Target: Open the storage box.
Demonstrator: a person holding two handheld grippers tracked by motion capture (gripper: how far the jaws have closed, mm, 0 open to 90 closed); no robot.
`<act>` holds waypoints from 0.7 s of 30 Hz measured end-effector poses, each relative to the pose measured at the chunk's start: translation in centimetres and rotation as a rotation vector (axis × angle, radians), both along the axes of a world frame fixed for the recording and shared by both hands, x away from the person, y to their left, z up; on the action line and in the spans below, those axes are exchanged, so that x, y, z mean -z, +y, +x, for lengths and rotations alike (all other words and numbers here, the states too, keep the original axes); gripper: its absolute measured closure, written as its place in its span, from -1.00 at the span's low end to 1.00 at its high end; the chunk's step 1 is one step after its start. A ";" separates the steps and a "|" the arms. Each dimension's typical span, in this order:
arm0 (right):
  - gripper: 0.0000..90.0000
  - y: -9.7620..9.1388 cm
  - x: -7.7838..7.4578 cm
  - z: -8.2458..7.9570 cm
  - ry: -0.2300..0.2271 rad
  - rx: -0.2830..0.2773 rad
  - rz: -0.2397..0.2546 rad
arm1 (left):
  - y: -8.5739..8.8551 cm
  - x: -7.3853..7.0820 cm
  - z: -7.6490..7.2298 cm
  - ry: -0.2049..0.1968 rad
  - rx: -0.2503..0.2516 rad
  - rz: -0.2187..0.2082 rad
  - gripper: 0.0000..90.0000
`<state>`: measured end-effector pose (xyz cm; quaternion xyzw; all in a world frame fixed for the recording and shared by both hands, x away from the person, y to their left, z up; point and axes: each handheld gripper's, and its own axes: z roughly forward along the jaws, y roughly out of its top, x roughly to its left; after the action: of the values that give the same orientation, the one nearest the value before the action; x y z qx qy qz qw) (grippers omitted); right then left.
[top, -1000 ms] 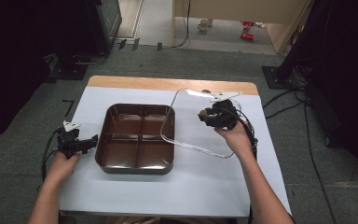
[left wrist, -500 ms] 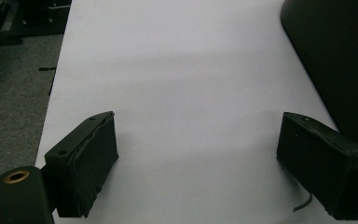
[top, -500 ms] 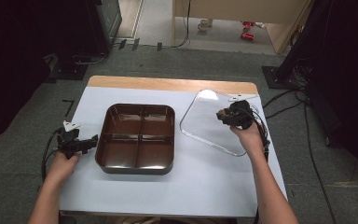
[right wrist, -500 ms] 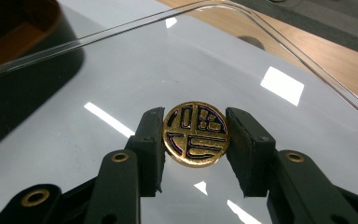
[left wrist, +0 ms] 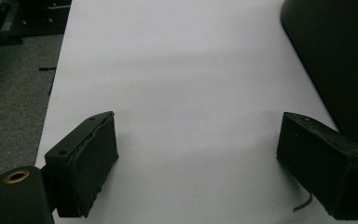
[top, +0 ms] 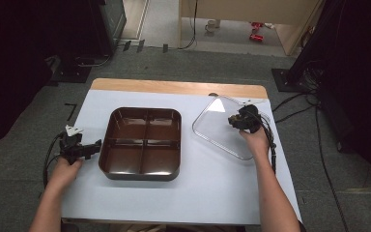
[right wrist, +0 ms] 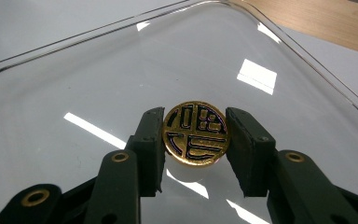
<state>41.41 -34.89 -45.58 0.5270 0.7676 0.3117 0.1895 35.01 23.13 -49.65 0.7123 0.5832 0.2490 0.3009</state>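
Right now the right gripper [right wrist: 195,140] clamps its jaws on the gold knob [right wrist: 196,139] of the clear lid [top: 224,126], right of the brown four-compartment tray [top: 144,143] on the tabletop [top: 212,188], while the left gripper [left wrist: 205,163] rests with jaws spread wide.

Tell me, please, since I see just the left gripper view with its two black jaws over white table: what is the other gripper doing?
Observer: The right gripper is shut on the round gold knob of a clear lid.
Operator: Thank you. Where does that lid sit relative to the tray?
Observer: To the right of the brown four-compartment tray, apart from it, over the white table.
Operator: And is anything in the tray?
Observer: Nothing that I can see; all four compartments look bare.
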 end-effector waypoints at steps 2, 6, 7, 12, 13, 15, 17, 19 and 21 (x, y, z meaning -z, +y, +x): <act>0.31 0.2 0.7 0.4 -0.003 0.023 -0.011 | 0.0 0.0 0.0 0.000 0.000 0.000 -0.73; 0.30 0.4 1.3 0.8 -0.001 0.038 -0.007 | 0.0 0.0 0.0 0.000 0.000 0.000 -0.73; 0.30 0.5 1.4 0.9 -0.002 0.043 -0.011 | 0.0 0.0 0.0 0.000 0.000 0.000 -0.73; 0.30 0.9 1.8 1.2 -0.019 0.046 -0.026 | 0.0 0.0 0.0 0.000 0.000 0.000 -0.73; 0.30 0.9 1.8 1.2 -0.019 0.047 -0.025 | 0.0 0.0 0.0 0.000 0.000 0.000 -0.73; 0.30 0.9 1.8 1.2 -0.020 0.046 -0.025 | 0.0 0.0 0.0 0.000 0.000 0.000 -0.73; 0.29 0.9 1.9 1.1 -0.020 0.046 -0.024 | 0.0 0.0 0.0 0.000 0.000 0.000 -0.73; 0.27 0.9 1.9 1.2 -0.018 0.049 -0.023 | 0.0 0.0 0.0 0.000 0.000 0.000 -0.73; 0.17 0.9 1.9 1.2 -0.013 0.047 -0.008 | 0.0 0.0 0.0 0.000 0.000 0.000 -0.73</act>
<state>42.57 -34.01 -47.45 0.5420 0.7551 0.3073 0.2039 35.01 23.13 -49.65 0.7123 0.5831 0.2492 0.3009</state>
